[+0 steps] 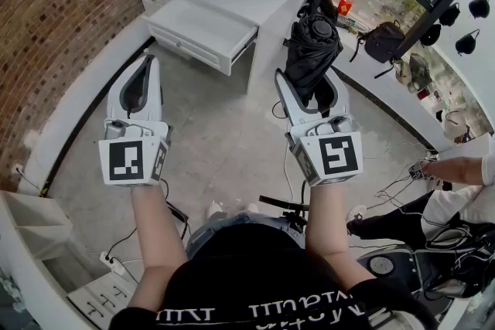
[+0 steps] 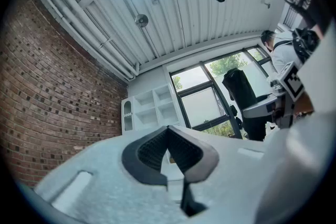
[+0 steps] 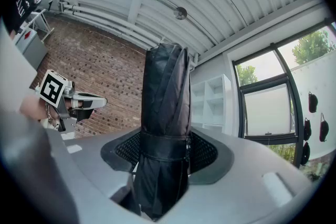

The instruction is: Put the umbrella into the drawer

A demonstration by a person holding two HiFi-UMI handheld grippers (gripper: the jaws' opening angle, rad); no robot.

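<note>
The pulled-out white drawer (image 1: pixel 203 31) is sitting at eleven o'clock. The folded black umbrella (image 1: pixel 311 50) is standing upright at one o'clock, with the right gripper (image 1: pixel 311 95) clamping its fingers on the strapped waist. The left gripper (image 1: pixel 141 77) is keeping its fingers together, holding nothing.

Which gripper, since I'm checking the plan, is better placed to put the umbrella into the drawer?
Right. The right gripper is shut on the folded umbrella, with the open drawer ahead; the left gripper is shut and empty.
</note>
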